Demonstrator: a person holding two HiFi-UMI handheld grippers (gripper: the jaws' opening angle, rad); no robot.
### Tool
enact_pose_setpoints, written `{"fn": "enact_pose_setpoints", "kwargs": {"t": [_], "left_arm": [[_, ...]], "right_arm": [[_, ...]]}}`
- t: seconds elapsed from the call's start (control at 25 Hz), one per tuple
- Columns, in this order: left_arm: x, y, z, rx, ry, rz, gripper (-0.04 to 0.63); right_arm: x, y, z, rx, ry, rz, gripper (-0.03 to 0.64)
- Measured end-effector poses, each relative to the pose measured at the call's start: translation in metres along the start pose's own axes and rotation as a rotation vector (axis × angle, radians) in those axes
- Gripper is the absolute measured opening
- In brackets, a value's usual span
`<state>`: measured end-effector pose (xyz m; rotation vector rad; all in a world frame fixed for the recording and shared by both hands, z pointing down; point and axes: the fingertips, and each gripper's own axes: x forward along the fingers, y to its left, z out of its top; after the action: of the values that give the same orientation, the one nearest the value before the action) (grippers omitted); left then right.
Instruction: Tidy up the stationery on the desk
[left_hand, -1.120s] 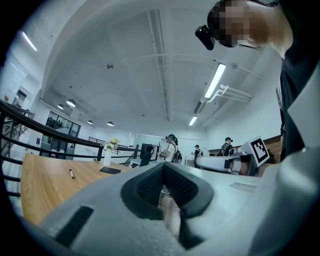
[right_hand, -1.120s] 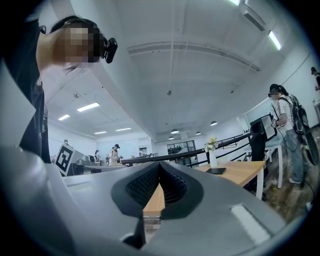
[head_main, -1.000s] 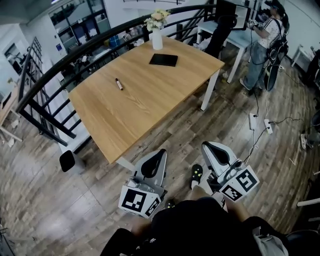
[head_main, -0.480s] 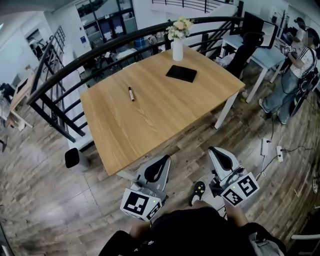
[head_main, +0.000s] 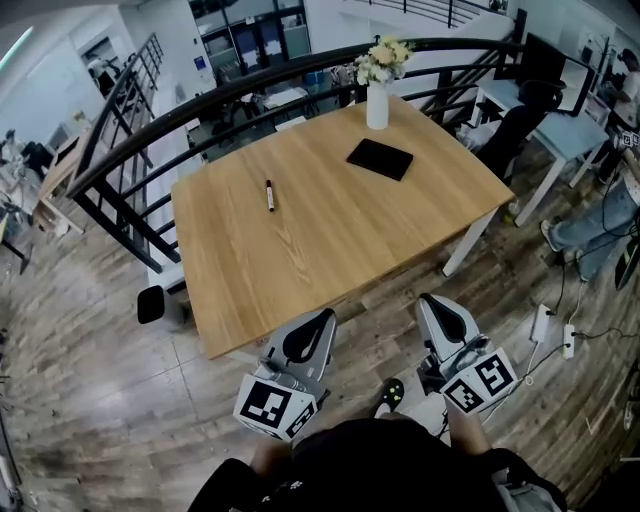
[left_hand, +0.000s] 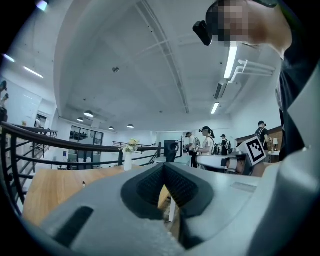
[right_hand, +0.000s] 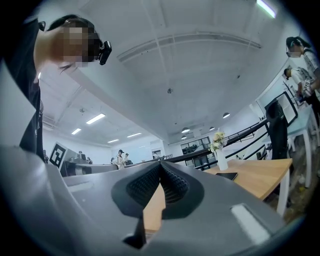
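A black marker pen (head_main: 269, 194) lies on the wooden desk (head_main: 330, 240), left of its middle. A black notebook (head_main: 380, 159) lies flat at the far right of the desk, near a white vase of flowers (head_main: 377, 103). My left gripper (head_main: 313, 328) hangs shut and empty just short of the desk's near edge. My right gripper (head_main: 440, 312) is also shut and empty, to the right, over the floor. In the left gripper view the pen (left_hand: 83, 185) and vase (left_hand: 127, 161) show beyond the closed jaws. The right gripper view shows the notebook (right_hand: 227, 176) and vase (right_hand: 221, 158).
A black railing (head_main: 170, 130) curves behind the desk's far side. A small black object (head_main: 151, 303) stands on the floor left of the desk. Another desk with a monitor (head_main: 560, 125) is at the right, with power strips (head_main: 541, 323) on the floor. People stand beyond.
The view has shifted: the desk now lies more centred and closer, and both grippers have come up to its near edge. Both stayed shut and empty.
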<state>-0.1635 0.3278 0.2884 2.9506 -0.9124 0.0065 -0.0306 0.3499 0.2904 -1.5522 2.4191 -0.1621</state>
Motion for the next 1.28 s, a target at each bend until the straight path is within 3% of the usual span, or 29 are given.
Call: {"fn": "enact_pose_setpoints", "kwargs": {"t": [0.32, 0.64, 1.08, 1.28], "left_arm": [[0.073, -0.008, 0.005, 0.008, 0.013, 0.033, -0.009], [0.138, -0.023, 0.000, -0.001, 0.027, 0.018, -0.009], [0.187, -0.045, -0.003, 0.009, 0.037, -0.003, -0.009], [0.198, -0.055, -0.008, 0.003, 0.048, -0.024, -0.009]], "right_arm": [[0.008, -0.069, 0.020, -0.005, 0.014, 0.047, -0.005], [0.005, -0.127, 0.028, -0.016, 0.029, 0.065, -0.005], [-0.019, -0.172, 0.032, -0.012, 0.035, 0.044, -0.005], [-0.026, -0.182, 0.028, -0.059, 0.063, 0.043, -0.005]]}}
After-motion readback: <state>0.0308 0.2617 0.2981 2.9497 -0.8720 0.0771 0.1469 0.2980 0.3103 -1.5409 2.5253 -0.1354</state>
